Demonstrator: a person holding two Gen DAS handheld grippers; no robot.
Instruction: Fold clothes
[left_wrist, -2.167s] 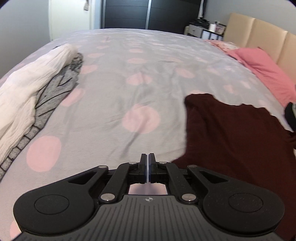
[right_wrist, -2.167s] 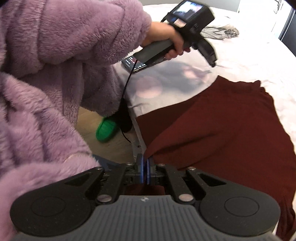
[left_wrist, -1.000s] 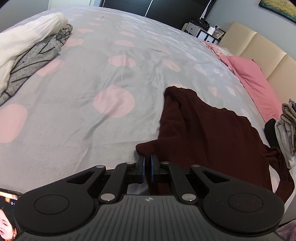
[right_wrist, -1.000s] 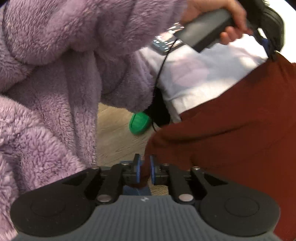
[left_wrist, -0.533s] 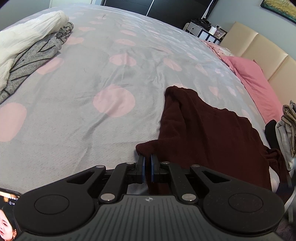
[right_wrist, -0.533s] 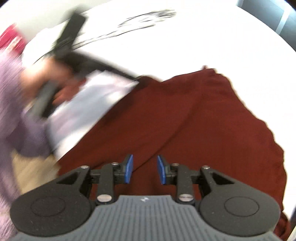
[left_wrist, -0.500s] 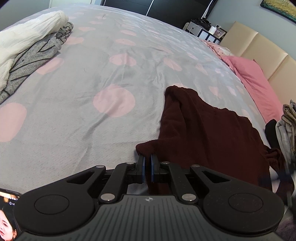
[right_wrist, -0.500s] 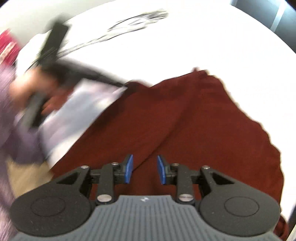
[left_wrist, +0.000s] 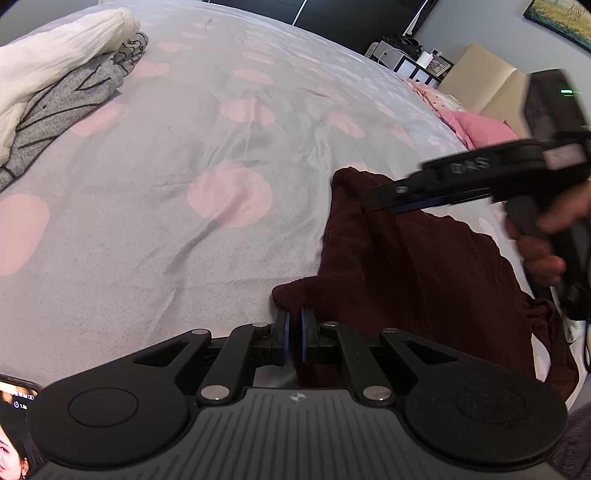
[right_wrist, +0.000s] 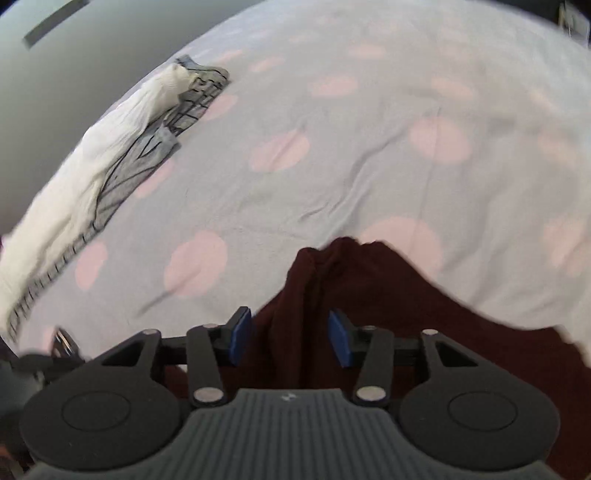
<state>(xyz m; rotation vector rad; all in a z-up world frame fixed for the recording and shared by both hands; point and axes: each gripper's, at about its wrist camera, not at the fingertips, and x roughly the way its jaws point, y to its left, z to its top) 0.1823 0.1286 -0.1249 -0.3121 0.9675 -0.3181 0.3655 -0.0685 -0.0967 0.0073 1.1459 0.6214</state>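
Maroon garment spread on polka-dot bedspread, near corner pinched in clenched left gripper, far corner bunched between spread pads of unclenched right gripper, white and grey clothes well apart.

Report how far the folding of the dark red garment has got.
Early stage. Done: the dark red garment is spread on the spotted bedspread, with no neat fold visible. In hand: the left gripper is shut on its near corner; the right gripper is open over the far corner, gripping nothing. Left: grasping that corner and all folds. The white garment and grey garment lie heaped.
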